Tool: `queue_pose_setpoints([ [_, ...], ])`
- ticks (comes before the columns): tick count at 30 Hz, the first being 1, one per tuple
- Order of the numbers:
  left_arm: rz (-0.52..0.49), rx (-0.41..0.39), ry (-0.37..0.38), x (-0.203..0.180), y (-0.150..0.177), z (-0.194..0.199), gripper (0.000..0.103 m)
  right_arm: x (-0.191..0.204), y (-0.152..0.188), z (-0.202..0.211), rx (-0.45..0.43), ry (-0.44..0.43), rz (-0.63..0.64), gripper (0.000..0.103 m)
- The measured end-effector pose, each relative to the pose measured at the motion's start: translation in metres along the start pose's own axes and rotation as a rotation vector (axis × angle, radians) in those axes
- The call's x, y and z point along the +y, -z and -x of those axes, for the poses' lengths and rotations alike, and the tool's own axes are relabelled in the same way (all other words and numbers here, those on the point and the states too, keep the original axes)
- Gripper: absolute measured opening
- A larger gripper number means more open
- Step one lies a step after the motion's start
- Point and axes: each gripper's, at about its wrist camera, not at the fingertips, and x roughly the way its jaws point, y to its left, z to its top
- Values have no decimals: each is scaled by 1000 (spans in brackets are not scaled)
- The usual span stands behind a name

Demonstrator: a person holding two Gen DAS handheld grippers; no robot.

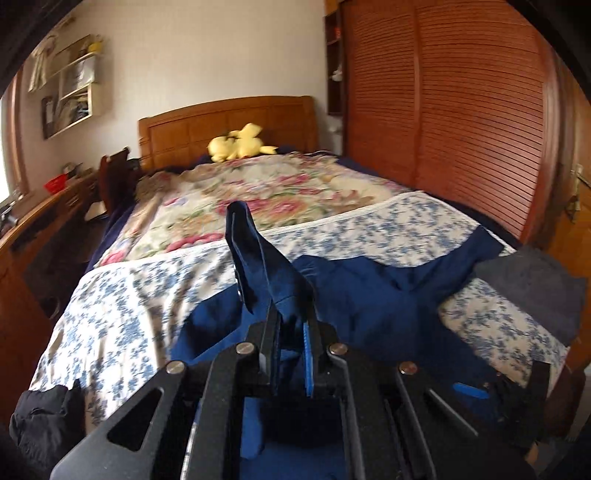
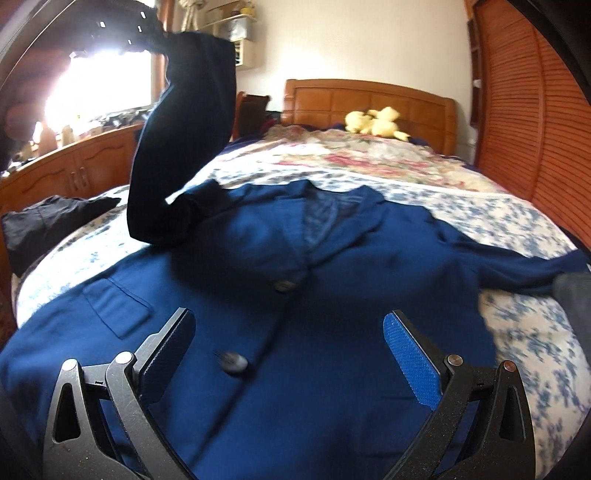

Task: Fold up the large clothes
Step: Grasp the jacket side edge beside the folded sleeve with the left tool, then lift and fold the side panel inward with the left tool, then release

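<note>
A dark blue jacket (image 2: pixel 332 266) lies front up on the bed, buttons (image 2: pixel 232 363) down its middle and a flap pocket (image 2: pixel 118 306) on its left side. My left gripper (image 1: pixel 291 314) is shut on the cuff of the jacket's sleeve (image 1: pixel 258 254). From the right wrist view that sleeve (image 2: pixel 184 140) is lifted high above the bed's left side, held by the left gripper (image 2: pixel 147 29). My right gripper (image 2: pixel 291 343) hovers open over the jacket's lower front, nothing between its fingers (image 2: pixel 410 354). The other sleeve (image 2: pixel 517 266) lies stretched out to the right.
The bed (image 1: pixel 122 295) carries a blue-flowered sheet and a pink floral quilt (image 1: pixel 266 192). A yellow plush toy (image 1: pixel 240 142) rests by the wooden headboard. Dark folded clothes lie at the bed's right (image 1: pixel 535 291) and left edges (image 2: pixel 48 221). Louvred wardrobe doors (image 1: pixel 443 110) stand right, a desk (image 2: pixel 74 173) left.
</note>
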Motion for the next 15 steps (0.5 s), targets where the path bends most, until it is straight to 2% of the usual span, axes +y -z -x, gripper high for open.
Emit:
queue_pose_setpoints([
  [2,-13,-1,18,-13,1,5,7,-7,5,2,4,9,-8,103],
  [6,21,3,61,-24,14,9,8,-13,12,-1,33,-36,-34,103],
  [9,8,8,50,-33,27,8,10,-14,14,-4,38,-43,-36,103],
  [15,18,22,34,-25,77,2,15,-18,15,-9,52,-75,-61,103],
])
